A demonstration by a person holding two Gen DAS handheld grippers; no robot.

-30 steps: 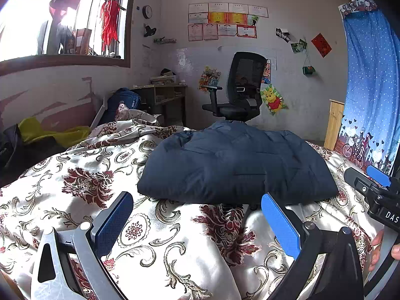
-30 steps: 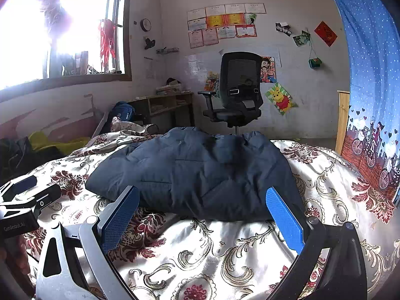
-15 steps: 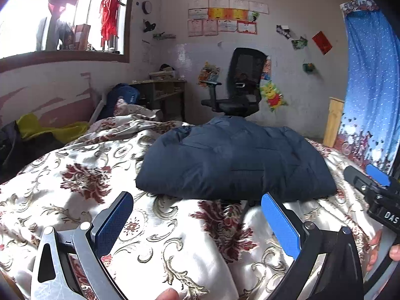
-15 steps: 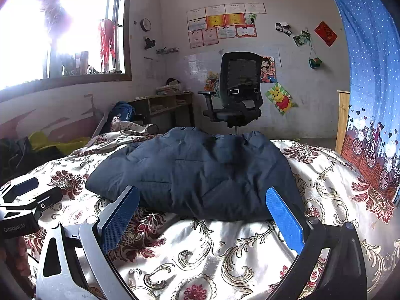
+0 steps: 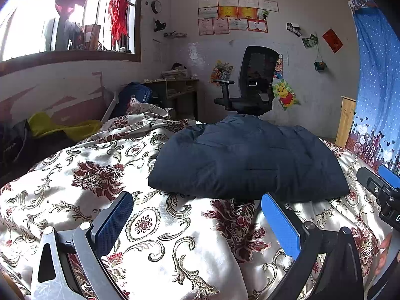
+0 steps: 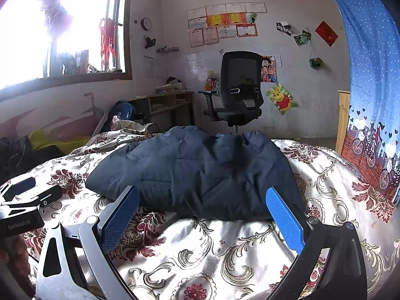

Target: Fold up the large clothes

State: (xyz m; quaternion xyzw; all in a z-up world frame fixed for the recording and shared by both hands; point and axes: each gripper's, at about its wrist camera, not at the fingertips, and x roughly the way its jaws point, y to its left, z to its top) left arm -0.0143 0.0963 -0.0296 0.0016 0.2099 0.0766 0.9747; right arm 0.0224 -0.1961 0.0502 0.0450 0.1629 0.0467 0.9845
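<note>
Two grippers, one garment: both tools hang over the near part of the bed, pointing at the jacket, and neither touches it.
Bed (image 5: 82, 175): covered in a cream satin spread with red flowers and grey scrolls; it fills the lower half of both views and carries the garment.
Jacket (image 5: 245, 162): dark navy, quilted and puffy, lying as a compact rounded bundle in the middle of the bed, a little to the right of centre in the left wrist view. Its edges look tucked under and no sleeve or hood is visible sticking out.
Progress: judging from that shape, the folding looks done or very nearly so; the bundle is thick and closed on the near side. Its far side is hidden, so a loose part there cannot be ruled out.
What is left: at most a tidy of the far edge or a press to flatten the puff; no other large clothes lie spread on the bed for folding, though a yellow cloth (image 5: 60, 127) sits at the far left beside it.
Left gripper (image 5: 197, 222): jaws spread wide, nothing between the blue pads, over bare bedspread just short of the jacket's near edge.
Right gripper (image 6: 202, 220): likewise spread and empty, near the jacket's near edge.
</note>
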